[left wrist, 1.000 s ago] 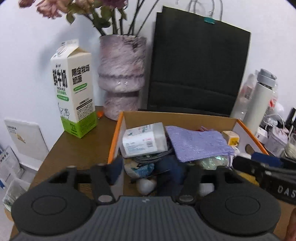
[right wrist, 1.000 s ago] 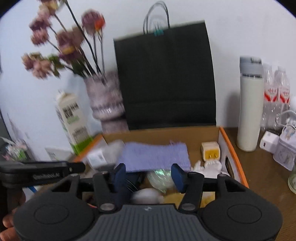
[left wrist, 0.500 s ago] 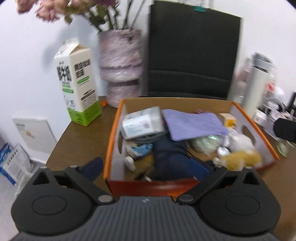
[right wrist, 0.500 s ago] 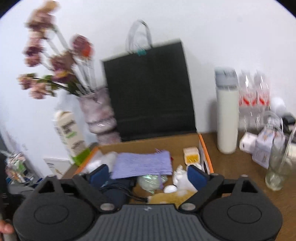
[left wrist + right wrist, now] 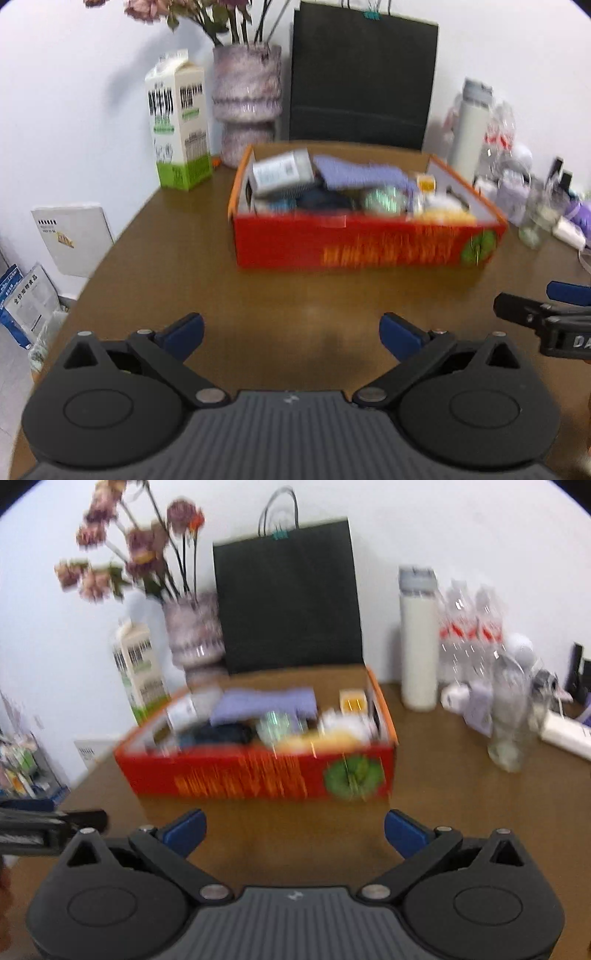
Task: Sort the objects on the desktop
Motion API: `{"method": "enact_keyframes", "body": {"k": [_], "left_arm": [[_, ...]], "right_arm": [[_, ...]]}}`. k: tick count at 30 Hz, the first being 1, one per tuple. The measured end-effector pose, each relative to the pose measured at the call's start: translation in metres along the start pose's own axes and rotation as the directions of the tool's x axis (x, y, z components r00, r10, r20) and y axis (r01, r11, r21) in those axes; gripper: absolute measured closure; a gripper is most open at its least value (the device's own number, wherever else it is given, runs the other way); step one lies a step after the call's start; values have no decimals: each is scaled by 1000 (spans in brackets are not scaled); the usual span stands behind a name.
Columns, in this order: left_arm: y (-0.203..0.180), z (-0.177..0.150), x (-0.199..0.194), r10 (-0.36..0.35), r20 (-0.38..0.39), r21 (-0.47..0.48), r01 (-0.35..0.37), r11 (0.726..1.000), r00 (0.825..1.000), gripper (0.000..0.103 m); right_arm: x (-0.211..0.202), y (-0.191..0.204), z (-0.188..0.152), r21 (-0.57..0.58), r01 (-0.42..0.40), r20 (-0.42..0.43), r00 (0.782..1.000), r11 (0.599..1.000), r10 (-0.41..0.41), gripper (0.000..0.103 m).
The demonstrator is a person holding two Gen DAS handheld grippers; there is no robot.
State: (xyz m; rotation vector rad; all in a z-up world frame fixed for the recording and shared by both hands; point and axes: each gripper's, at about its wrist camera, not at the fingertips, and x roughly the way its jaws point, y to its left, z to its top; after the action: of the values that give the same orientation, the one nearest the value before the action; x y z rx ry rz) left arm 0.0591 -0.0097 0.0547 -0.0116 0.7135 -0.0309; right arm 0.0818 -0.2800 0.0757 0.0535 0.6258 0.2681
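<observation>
Left wrist view: your left gripper (image 5: 291, 334) and right gripper (image 5: 294, 830) are hanging spread and empty, jaws just opened. Straight ahead, well apart, the box (image 5: 369, 243) is lying broadside, seemingly full through the blur.

Red box (image 5: 365, 243): one
Milk carton (image 5: 180, 122): one
Vase (image 5: 246, 99): one, holding dried flowers
Black paper bag (image 5: 362, 74): one
White flask (image 5: 418, 642): one
Clear water bottles (image 5: 471, 635): apparently three, blurred
Grippers: two
</observation>
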Motion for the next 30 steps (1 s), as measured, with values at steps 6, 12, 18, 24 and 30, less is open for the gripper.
{"method": "enact_keyframes", "body": {"k": [6,12,18,24,30], "left_arm": [[3,-38,15,8,-33,-12,-9,1000,999,0],[1,-56,6,21,9,4,-21,1000,1000,0],[2,-65,6,10,3,-13,-10,1000,1000,0],[-8,-71,5,23,6,21,-23,1000,1000,0],[-10,-77,-1,12,12,20,-12,1000,1000,0]], "right_arm": [[7,13,-45,-67,55,-33,998,996,-57,0],[11,16,-58,-19,35,-43,998,999,-36,0],[10,25,-66,-42,59,-67,996,997,-62,0],[6,43,-73,-83,75,-80,993,994,-81,0],[5,43,-73,-82,71,-81,994,994,-77,0]]}}
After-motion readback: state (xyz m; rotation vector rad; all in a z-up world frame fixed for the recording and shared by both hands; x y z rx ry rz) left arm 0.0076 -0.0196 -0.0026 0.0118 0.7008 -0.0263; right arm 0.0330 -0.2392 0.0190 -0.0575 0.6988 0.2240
